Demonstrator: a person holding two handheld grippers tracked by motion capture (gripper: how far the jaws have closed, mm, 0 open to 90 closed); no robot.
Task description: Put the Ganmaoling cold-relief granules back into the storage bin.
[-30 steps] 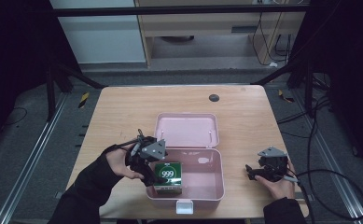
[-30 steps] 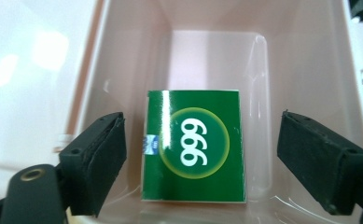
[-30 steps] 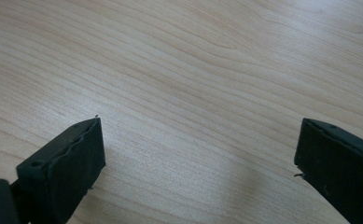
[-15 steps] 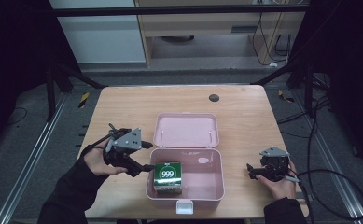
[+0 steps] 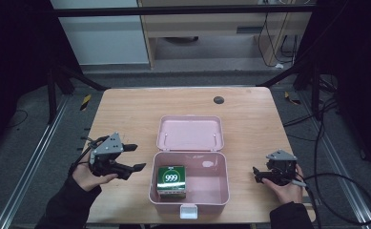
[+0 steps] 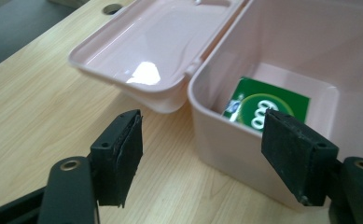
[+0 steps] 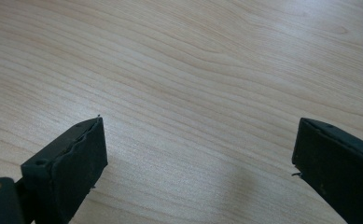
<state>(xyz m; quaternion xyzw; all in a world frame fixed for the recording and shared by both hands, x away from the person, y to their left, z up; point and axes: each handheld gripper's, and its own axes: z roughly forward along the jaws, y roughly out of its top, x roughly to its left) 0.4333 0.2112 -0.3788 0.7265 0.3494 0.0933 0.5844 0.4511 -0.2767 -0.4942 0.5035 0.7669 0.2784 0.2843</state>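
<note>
Green box (image 5: 171,180) is lying inside the open pink case (image 5: 216,196); left gripper (image 5: 131,157), released, is hovering just left; right gripper (image 5: 256,173), released, is resting at the table's (image 5: 126,109) right.

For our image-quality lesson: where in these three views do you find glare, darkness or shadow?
High view: the table is evenly lit, while the room around it is nearly black. Left gripper view: a white glare patch sits on the pink lid. Right gripper view: the wood grain is sharp, with a faint soft shadow near the bottom edge.
</note>
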